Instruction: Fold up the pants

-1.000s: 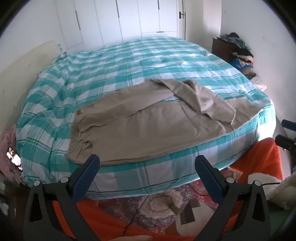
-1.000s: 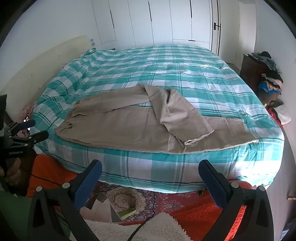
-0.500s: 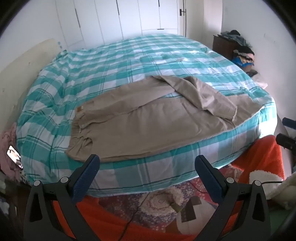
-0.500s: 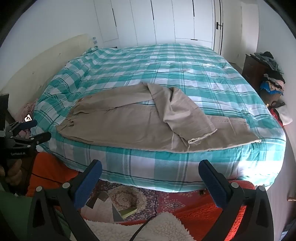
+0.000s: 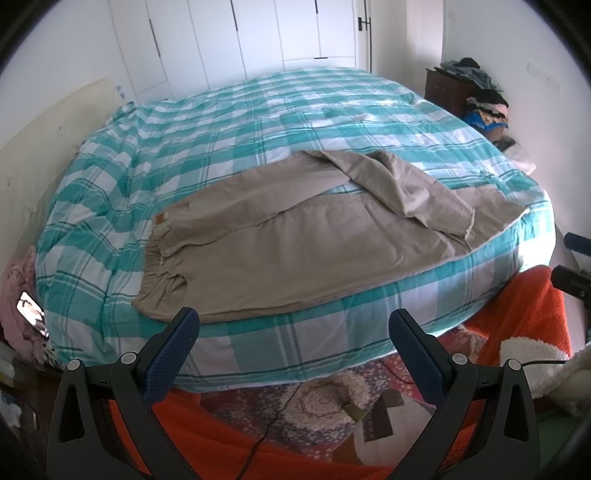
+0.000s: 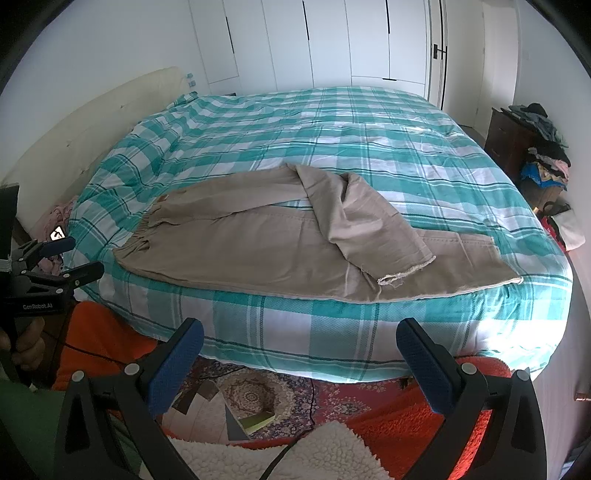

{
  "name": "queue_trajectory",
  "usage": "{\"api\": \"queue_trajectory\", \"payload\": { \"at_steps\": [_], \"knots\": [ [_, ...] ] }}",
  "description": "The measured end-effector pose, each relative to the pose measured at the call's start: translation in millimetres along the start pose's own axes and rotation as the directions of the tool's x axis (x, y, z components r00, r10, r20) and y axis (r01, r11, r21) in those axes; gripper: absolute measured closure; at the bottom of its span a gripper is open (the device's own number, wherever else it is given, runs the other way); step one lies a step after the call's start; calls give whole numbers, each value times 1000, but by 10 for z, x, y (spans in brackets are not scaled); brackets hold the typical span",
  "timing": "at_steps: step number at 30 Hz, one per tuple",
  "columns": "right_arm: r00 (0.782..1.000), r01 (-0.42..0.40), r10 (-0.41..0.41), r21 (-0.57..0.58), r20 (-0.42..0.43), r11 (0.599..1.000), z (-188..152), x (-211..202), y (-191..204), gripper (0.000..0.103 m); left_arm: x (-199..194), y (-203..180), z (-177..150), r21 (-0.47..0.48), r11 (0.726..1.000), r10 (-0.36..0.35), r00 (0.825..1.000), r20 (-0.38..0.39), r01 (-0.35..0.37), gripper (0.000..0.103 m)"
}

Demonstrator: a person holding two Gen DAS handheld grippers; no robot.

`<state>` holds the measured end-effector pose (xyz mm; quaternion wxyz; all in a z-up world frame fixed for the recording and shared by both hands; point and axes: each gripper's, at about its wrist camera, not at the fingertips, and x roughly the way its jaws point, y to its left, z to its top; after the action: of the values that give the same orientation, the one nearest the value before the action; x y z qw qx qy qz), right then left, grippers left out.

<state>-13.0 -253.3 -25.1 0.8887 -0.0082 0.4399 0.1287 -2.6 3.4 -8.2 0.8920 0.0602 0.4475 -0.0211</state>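
Pants lie flat along the near edge of the bed, on the teal-and-white check cover. Waistband sits to the left, legs run to the right. The far leg is doubled back across the near one, its frayed hem resting on top, just short of the near leg's end.

Left gripper hangs short of the mattress edge, jaws spread wide, nothing between them. Its left blue pad overlaps the waist corner in the left wrist view (contact unclear from this angle, probably just in front of it).

Right gripper also stands wide open and empty, held off the bedside below the legs.

Floor beside the bed: patterned rug, orange blanket, white fleece. A dark cabinet by the right wall carries a heap of clothes. White wardrobe doors stand behind the bed.
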Motion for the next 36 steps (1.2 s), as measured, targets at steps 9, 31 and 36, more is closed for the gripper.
{"api": "queue_trajectory", "payload": {
  "at_steps": [9,31,36],
  "knots": [
    [1000,-1,1,0,-2,1000,-7,3,-1,0,-4,-5,-16,1,1000,0,1000,-1,0,1],
    [1000,-12,12,7,-15,1000,-33,57,3,0,40,-30,-33,10,1000,4,1000,-17,-3,1],
    [1000,-11,11,7,-14,1000,-33,56,3,0,43,-29,-37,10,1000,3,1000,-18,-3,1]
  ]
}}
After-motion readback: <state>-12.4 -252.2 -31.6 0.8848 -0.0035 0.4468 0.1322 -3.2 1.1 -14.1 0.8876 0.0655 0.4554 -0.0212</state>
